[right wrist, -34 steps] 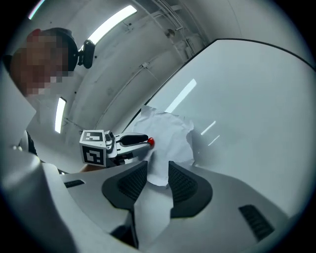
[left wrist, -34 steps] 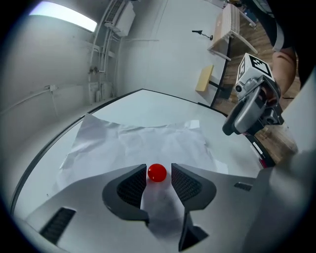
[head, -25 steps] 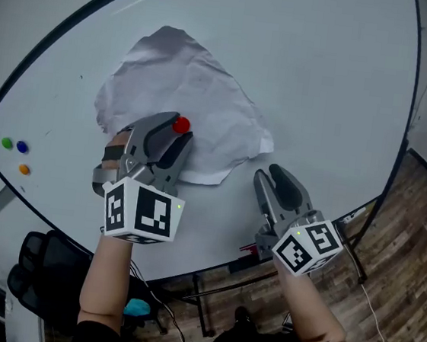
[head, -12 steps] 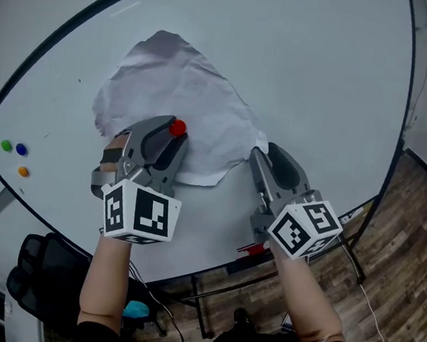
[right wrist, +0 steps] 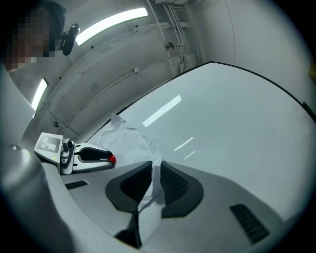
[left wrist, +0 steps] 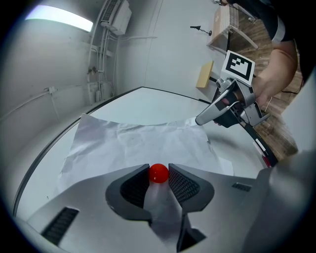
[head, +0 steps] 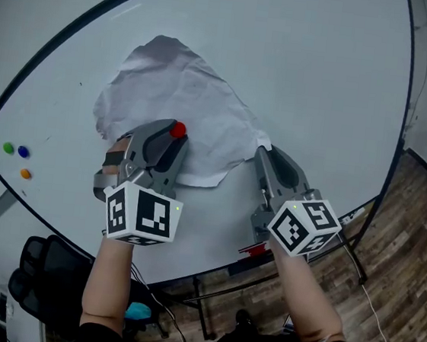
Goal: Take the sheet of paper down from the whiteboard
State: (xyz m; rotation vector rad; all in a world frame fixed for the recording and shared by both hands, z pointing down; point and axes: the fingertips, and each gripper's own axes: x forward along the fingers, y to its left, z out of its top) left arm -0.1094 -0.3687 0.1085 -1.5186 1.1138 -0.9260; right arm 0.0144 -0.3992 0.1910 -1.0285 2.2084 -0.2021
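A crumpled white sheet of paper [head: 176, 93] lies against the whiteboard [head: 316, 78], pinned by a red magnet [head: 177, 130] near its lower edge. My left gripper [head: 173, 135] has just been closing around that magnet. In the left gripper view its pads touch both sides of the red magnet [left wrist: 158, 173]. My right gripper [head: 265, 151] is at the sheet's lower right corner and has just been closing too. In the right gripper view the paper's corner [right wrist: 148, 192] runs between the two pads, which are pinched on it.
Green [head: 8, 147], blue [head: 23, 151] and orange [head: 25, 173] magnets sit at the board's left edge. The board's tray [head: 254, 248] with a red item runs below my hands. Wooden floor [head: 404, 249] and a black chair [head: 42, 262] lie beneath.
My right gripper moved up to the paper's lower right corner and its jaws closed on it. The left gripper stayed at the red magnet while its jaws narrowed onto it.
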